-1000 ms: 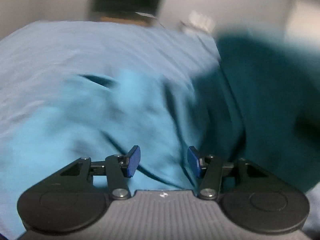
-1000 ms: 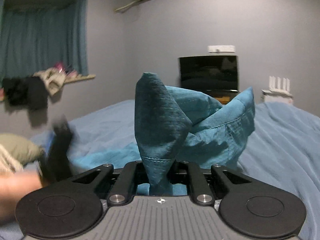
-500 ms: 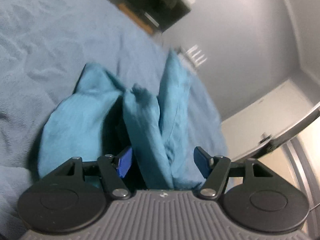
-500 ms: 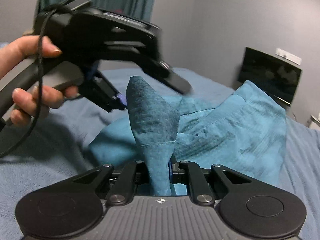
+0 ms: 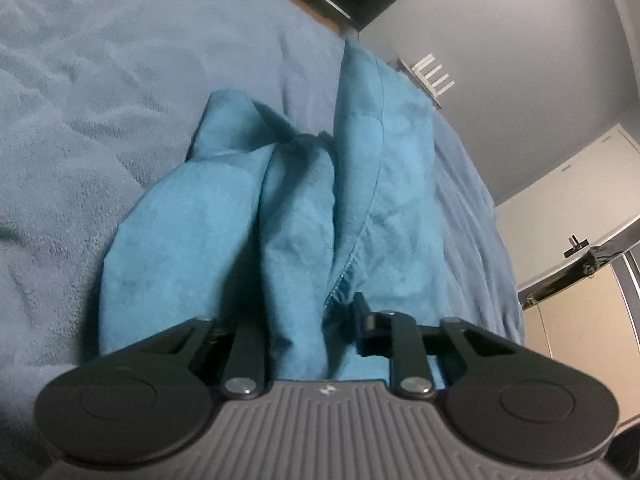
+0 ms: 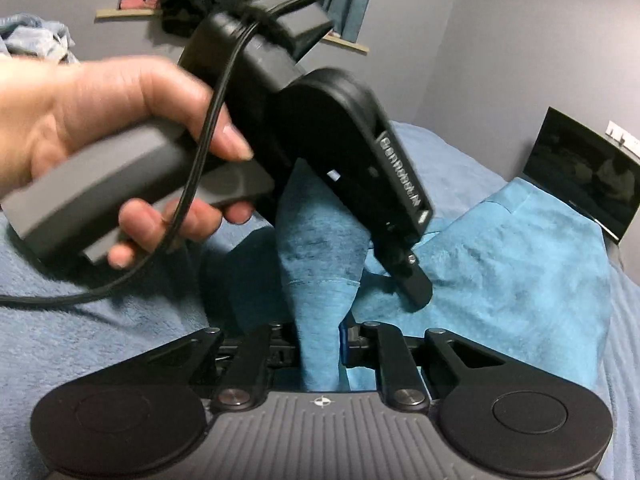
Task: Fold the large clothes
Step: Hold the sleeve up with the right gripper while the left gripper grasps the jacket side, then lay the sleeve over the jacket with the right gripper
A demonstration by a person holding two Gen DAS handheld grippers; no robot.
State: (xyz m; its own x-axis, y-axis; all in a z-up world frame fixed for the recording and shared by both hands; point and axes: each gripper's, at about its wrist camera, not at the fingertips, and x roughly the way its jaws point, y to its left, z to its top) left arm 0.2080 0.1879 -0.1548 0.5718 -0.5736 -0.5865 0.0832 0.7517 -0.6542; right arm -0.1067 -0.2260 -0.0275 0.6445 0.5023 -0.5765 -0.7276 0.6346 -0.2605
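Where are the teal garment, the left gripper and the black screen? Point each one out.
teal garment (image 6: 520, 264): right wrist view, broad bright panel.
left gripper (image 6: 404, 276): right wrist view, fingertips on the cloth.
black screen (image 6: 580, 176): right wrist view, middle of its dark face.

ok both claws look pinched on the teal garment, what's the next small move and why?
Probably draw the two claws apart to stretch the edge flat. The left claw has just been closing on a bunched fold of the teal garment; the right claw, jaws easing slightly, also pinches a fold. They sit close together and the cloth is heaped on the blue blanket, so nothing can be folded yet.
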